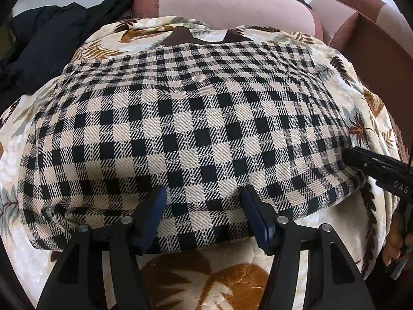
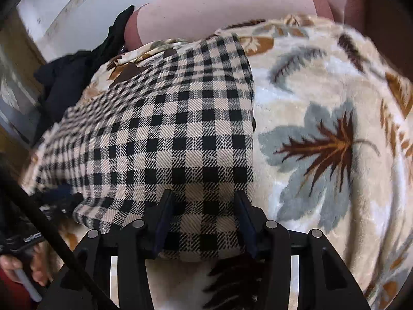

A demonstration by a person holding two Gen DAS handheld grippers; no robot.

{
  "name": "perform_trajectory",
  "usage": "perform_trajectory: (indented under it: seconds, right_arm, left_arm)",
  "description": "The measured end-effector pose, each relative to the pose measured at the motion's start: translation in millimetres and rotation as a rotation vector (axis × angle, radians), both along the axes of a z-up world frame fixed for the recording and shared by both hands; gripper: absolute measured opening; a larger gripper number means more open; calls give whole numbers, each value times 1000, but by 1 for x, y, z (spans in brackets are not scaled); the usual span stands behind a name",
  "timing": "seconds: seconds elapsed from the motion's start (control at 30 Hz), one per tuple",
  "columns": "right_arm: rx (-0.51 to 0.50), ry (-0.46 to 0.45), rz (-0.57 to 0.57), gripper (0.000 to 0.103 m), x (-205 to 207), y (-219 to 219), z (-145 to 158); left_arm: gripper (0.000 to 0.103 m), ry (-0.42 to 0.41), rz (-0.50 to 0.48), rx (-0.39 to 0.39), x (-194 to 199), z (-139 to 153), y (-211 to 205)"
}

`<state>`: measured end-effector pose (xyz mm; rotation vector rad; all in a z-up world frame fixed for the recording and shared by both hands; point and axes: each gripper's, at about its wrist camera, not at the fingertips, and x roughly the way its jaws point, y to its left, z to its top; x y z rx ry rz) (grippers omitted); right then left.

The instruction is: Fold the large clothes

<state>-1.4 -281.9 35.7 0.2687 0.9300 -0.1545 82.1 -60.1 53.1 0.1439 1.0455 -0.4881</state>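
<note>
A checked garment (image 1: pixel 180 129) is seen folded into a broad flat rectangle on a leaf-print blanket (image 1: pixel 361 118), its far edge toward a pink cushion (image 1: pixel 227 2) and its near edge at the claws. In the left wrist view the left gripper (image 1: pixel 204 206) is held over the near edge of the garment, left of the garment's near right corner; the jaws are parted, the blue pads (image 1: pixel 157 204) stand on either side of a strip of checked cloth, and no pinch is visible, so it is read as open with cloth between the fingers. The right gripper (image 1: pixel 366 165) is seen at the right of that view, its black finger lying on the garment's right edge. In the right wrist view the right gripper (image 2: pixel 204 214) is placed over the near right corner of the garment (image 2: pixel 167 134), jaws likewise parted, cloth between the pads, not clamped. Bare blanket (image 2: pixel 322 142) is shown to the right of the garment. A dark cloth pile (image 1: pixel 41 38) lies at far left, apart from the garment. A hand (image 2: pixel 36 266) is seen at near left in the right view, blurred.
</note>
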Motion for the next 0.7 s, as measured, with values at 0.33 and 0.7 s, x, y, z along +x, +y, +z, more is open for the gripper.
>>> perform_trajectory:
  seconds: [0.33,0.7]
  right_arm:
    - [9,-71,-125,73,-12,-21,9]
    - [-27,-82,-83,73,-15,-11,16]
  left_arm:
    - [69,-79,18,46,-11,-3,-4]
    - [72,-31,59,26,-26,19,7]
